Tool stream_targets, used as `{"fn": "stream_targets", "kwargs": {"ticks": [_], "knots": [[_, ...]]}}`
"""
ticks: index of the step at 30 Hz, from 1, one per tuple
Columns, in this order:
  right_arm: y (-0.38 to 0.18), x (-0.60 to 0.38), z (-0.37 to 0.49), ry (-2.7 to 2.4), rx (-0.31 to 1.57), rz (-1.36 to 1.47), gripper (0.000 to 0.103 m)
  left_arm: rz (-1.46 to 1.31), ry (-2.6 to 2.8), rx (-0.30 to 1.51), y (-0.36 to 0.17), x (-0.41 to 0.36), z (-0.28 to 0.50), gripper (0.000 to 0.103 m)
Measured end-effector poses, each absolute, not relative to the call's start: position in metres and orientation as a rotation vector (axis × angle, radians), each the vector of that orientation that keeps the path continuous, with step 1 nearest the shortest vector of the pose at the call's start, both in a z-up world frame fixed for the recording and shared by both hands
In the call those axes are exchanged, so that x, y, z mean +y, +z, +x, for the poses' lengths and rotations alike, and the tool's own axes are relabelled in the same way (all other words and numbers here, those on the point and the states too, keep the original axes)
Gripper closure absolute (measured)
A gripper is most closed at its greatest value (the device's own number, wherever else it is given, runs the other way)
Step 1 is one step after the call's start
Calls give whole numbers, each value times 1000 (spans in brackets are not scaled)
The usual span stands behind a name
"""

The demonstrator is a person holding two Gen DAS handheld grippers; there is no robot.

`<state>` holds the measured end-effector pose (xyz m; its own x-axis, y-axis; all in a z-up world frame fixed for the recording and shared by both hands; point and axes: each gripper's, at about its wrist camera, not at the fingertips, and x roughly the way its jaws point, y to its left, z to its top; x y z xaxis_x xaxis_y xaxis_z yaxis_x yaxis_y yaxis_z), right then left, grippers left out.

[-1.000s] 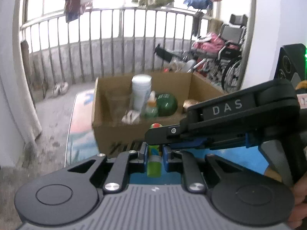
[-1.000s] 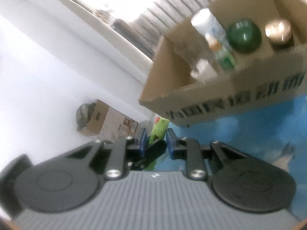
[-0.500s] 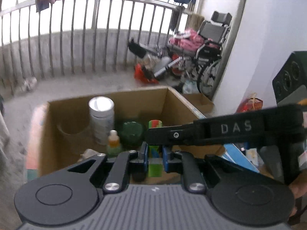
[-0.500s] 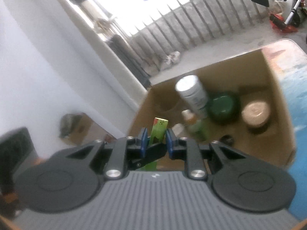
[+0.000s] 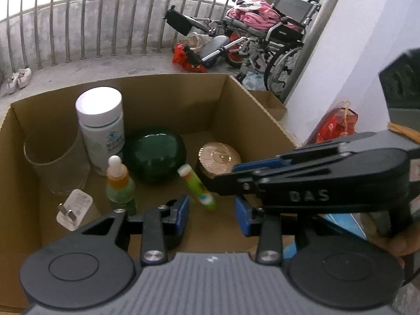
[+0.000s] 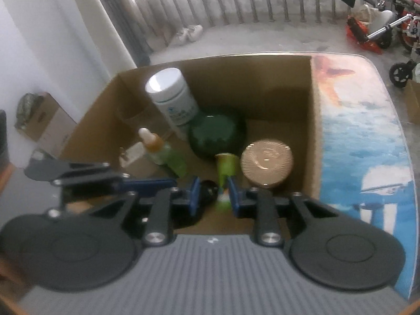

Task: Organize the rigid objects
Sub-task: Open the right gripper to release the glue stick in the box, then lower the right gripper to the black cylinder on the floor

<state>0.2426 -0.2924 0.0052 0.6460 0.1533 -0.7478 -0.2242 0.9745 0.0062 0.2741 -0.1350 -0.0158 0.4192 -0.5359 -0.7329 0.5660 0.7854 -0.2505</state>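
A green tube (image 5: 197, 187) with a pale cap hangs tilted inside the cardboard box (image 5: 170, 105), free of both sets of pads. My left gripper (image 5: 212, 214) hovers over the box's near side with its jaws opening, and the tube's lower end sits in the gap untouched. My right gripper (image 5: 223, 177) reaches in from the right, its tips beside the tube. In the right wrist view the tube (image 6: 226, 166) lines up between the jaws of the right gripper (image 6: 212, 194), close to the right pad. Those jaws are opening slightly and the tube's lower end is blurred.
In the box stand a white bottle (image 5: 101, 120), a dark green jar (image 5: 155, 155), a gold-lidded jar (image 5: 219, 156), a dropper bottle (image 5: 119, 183), a clear glass (image 5: 52, 162) and a white plug (image 5: 74, 208). The blue printed table (image 6: 362, 157) runs right of the box.
Both grippers travelled from in front of the box to above it. The left gripper's pads, shut on the green tube before, have parted, and the tube has tipped over inside the box.
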Motion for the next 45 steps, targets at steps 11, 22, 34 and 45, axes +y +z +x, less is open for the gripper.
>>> {"fn": "stream_targets", "kwargs": {"ticks": [11,22,34,45], "knots": [[45,-288,190,245,673,-75,75,-78,-651,754,34,-82,232,61],[62,-327,78,455,411,173,67,-203,-415,644,61,31,190,54],[39,-318,-4,755,536,59,62,-286,-322,613,60,96,141,54],[-201,-218,-4,961,1323,-498,61,-251,-181,522,55,121,96,13]]}}
